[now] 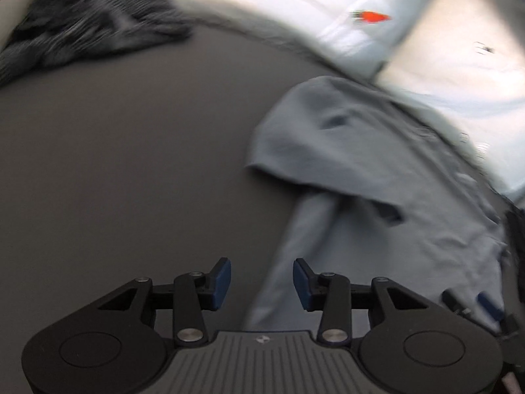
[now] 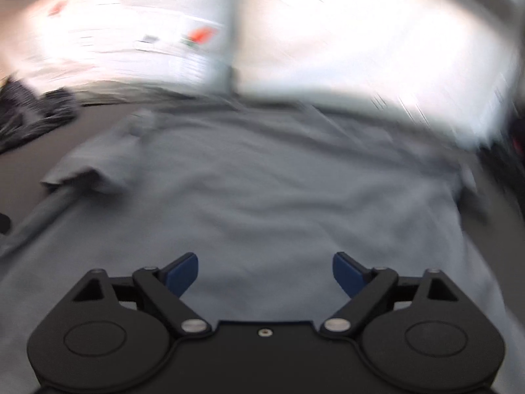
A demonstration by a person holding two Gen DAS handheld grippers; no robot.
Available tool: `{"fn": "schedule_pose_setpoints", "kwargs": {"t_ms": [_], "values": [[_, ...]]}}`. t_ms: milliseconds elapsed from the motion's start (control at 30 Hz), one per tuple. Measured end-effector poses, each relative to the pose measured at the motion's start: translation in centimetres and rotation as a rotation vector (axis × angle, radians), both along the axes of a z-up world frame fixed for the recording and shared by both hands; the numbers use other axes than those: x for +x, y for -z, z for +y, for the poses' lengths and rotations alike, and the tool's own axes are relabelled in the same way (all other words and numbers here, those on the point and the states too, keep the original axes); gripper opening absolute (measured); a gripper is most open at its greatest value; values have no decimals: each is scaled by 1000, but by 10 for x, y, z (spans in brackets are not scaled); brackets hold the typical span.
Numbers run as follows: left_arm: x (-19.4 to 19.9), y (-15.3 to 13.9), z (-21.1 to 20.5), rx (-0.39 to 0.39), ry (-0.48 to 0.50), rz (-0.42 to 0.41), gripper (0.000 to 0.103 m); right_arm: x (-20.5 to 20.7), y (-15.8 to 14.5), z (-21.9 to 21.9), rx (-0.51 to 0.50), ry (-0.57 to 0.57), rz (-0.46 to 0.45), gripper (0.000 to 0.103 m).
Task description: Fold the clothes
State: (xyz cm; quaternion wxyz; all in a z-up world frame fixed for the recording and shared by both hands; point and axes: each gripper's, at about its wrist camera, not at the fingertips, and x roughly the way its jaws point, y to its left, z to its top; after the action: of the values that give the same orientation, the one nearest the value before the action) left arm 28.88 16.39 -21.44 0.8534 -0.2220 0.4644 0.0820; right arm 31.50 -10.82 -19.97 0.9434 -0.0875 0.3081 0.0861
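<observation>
At the far left of the grey table, close to its far edge, a dark striped garment lies crumpled in a heap, well apart from everything else; the right wrist view catches the same heap at its left border, blurred. Nearer and to the right of it, the left gripper hangs over bare tabletop with its blue pads parted and nothing between them, released, just beside the left edge of a pale blue-grey shirt. That shirt is spread flat over the right part of the table, reaching from the near side to the far edge. Its left sleeve is folded inward over the body, so that a loose flap lies across a long ridge of cloth running toward the near side. The right gripper is poised directly above the lower middle of the shirt, its jaws standing wide, blue pads clear of the fabric and gripping nothing; its tips also show at the right border of the left wrist view, over the shirt. At the far right of the right wrist view the shirt's other sleeve lies near the table's edge, though blur hides its exact fold. Beyond the table the background is bright and smeared, with a small orange-red mark on a white surface.
</observation>
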Motion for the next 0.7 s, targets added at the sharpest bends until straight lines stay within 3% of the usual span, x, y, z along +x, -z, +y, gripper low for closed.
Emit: {"fn": "schedule_pose_setpoints", "kwargs": {"t_ms": [67,100,133,267,400,533,667,700], "values": [[-5,4,9,-20,-16,11,43,2,-7,25,-4,-86,-29,63],[-8,5,13,-34,-17,9,42,4,-10,37,0,-122,-36,48],[-10,5,16,-48,-17,6,42,7,-11,48,-2,-159,-40,42],[-17,3,29,-87,-29,-2,42,13,-11,95,-100,-303,-95,42],[-19,3,38,-91,-31,-5,42,10,0,138,-307,-438,-151,44],[-19,5,44,-89,-22,-1,43,13,17,163,-482,-477,-188,44],[-17,6,46,-107,-11,-6,43,24,23,172,-526,-465,-186,40],[-16,6,47,-113,-10,-7,43,28,21,170,-502,-456,-170,30]]}}
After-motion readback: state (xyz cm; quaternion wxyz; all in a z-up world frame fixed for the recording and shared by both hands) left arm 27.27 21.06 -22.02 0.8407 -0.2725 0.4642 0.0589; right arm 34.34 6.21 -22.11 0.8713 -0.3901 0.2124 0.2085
